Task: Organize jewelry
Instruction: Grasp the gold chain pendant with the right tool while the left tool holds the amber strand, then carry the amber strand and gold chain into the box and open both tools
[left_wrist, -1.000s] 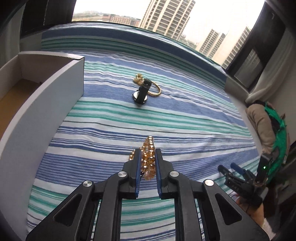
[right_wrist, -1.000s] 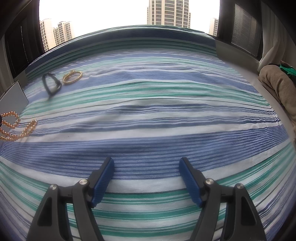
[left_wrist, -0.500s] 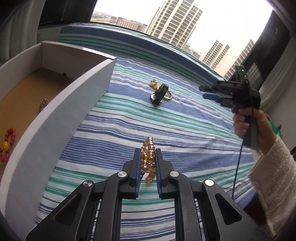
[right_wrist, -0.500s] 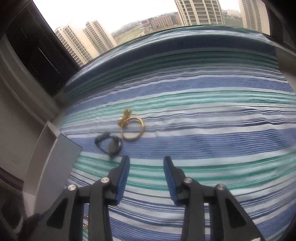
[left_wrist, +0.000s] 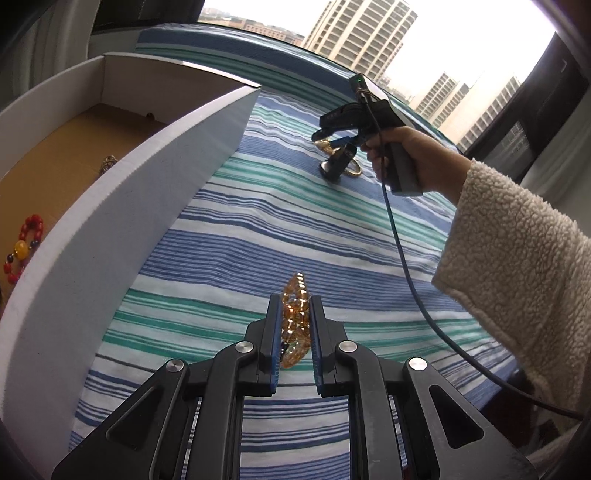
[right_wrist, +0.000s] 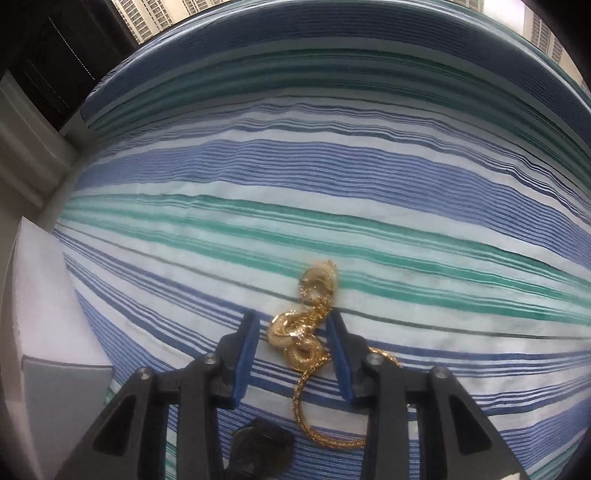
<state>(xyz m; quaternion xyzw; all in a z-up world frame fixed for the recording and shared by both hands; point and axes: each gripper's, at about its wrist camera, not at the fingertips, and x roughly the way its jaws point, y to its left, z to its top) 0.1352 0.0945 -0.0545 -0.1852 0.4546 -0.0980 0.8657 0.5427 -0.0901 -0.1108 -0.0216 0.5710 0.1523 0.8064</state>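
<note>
An amber bead bracelet (left_wrist: 294, 322) is being pinched between the blue pads of the left gripper (left_wrist: 294, 314), whose jaws are closed narrowly on it, above a striped bedspread (left_wrist: 280, 206). A loop of beads is sticking out past the fingertips. To its left, a white-walled box (left_wrist: 122, 206) is holding a red bead bracelet (left_wrist: 22, 247) and a small metal piece (left_wrist: 108, 162).

Farther across the bed, the right gripper (right_wrist: 293, 325) is hovering with its jaws partly open on either side of a gold charm bracelet (right_wrist: 306, 343); whether the pads are touching it cannot be told. A dark oval object (right_wrist: 258, 448) is lying just beside the gold chain.

Risks: the beads may slip from the shallow pinch before reaching the box, and closing on the charms alone may leave the chain dragging or snagging the dark object.
</note>
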